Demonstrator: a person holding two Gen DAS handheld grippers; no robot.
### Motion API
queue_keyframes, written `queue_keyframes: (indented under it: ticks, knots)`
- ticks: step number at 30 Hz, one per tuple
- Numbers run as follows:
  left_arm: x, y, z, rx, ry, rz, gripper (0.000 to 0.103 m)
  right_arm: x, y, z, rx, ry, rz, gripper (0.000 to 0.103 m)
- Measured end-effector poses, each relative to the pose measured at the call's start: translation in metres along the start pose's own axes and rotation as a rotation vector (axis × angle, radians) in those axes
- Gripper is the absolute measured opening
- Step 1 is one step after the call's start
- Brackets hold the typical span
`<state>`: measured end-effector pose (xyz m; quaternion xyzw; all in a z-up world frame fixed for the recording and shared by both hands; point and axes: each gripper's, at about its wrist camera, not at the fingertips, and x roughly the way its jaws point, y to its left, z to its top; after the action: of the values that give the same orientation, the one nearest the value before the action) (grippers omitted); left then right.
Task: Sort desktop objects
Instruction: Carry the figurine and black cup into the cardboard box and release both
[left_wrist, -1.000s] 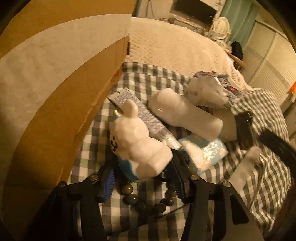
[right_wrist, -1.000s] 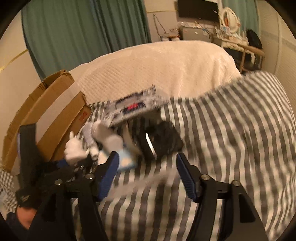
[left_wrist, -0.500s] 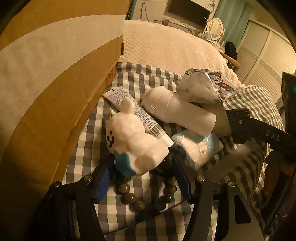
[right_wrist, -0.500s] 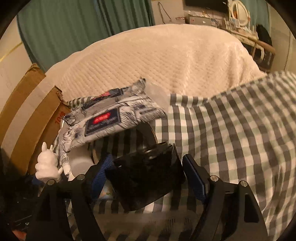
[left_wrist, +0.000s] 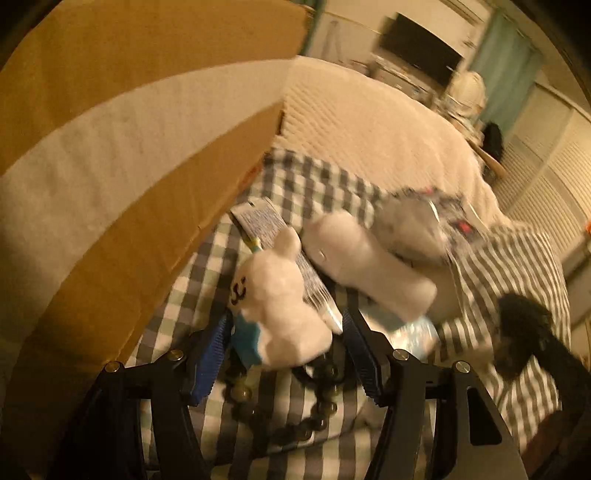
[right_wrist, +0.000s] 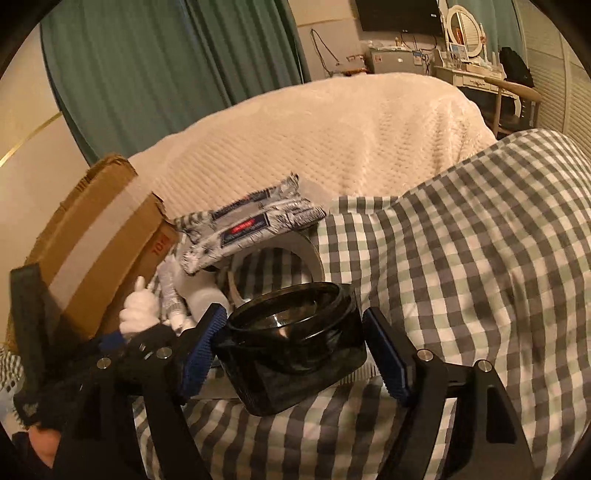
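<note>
A white bunny toy (left_wrist: 277, 299) with a blue base sits between the fingers of my left gripper (left_wrist: 286, 350), which is shut on it. A dark bead bracelet (left_wrist: 284, 402) lies on the checked cloth under it. My right gripper (right_wrist: 295, 354) is shut on a black square jar (right_wrist: 295, 354) with its round mouth open upward. The bunny also shows in the right wrist view (right_wrist: 138, 306), beside the left gripper. A white bottle (left_wrist: 365, 266), a printed tube (left_wrist: 280, 243) and a patterned wipes pack (right_wrist: 247, 225) lie behind.
A tall cardboard box (left_wrist: 122, 177) stands close on the left, also in the right wrist view (right_wrist: 92, 243). A tape roll (right_wrist: 280, 262) lies under the wipes pack. A pale blue packet (left_wrist: 410, 328) lies by the bottle. A cream quilt (right_wrist: 332, 136) lies beyond the checked cloth (right_wrist: 480, 258).
My right gripper closed in on the black jar and now holds it. My left gripper shut on the bunny toy and shifted slightly; its view is blurred by motion.
</note>
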<state>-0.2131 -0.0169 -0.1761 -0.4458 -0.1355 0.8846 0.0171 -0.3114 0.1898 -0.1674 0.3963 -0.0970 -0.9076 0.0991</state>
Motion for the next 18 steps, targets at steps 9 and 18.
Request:
queue_keyframes:
  ticks: [9, 18]
  knots:
    - [-0.004, -0.004, -0.001, 0.023, -0.011, 0.011, 0.056, -0.01, -0.001, -0.002, 0.011, -0.016, 0.02, 0.075]
    - [-0.078, -0.025, -0.023, 0.12, -0.096, -0.041, 0.056, -0.064, 0.027, -0.023, -0.01, -0.052, 0.015, 0.075]
